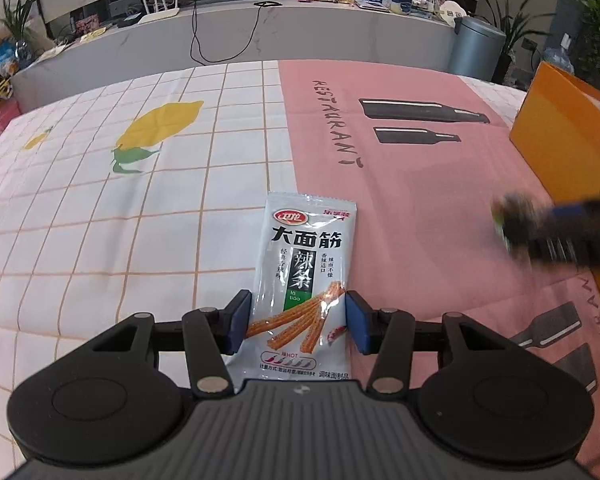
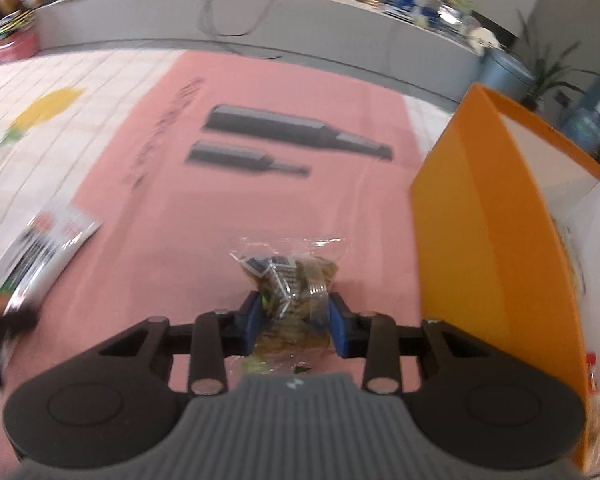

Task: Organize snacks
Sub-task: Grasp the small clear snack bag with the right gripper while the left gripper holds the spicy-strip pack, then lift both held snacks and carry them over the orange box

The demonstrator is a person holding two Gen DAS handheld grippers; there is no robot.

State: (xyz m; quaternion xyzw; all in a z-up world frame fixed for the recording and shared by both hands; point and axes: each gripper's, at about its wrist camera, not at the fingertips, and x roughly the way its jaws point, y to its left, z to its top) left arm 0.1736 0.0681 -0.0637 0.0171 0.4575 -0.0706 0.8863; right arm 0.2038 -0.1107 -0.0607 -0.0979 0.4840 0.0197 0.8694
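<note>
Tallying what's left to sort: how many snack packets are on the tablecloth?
2: the silver spicy-strip packet between the left gripper's fingers, the clear packet between the right's. The orange box may hide more.

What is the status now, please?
Left gripper shut on silver packet. Right gripper shut on clear bag. Orange box right, path clear.

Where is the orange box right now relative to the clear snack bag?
In the right wrist view the orange box stands on the pink cloth, just right of the clear snack bag between the right gripper pads.
</note>
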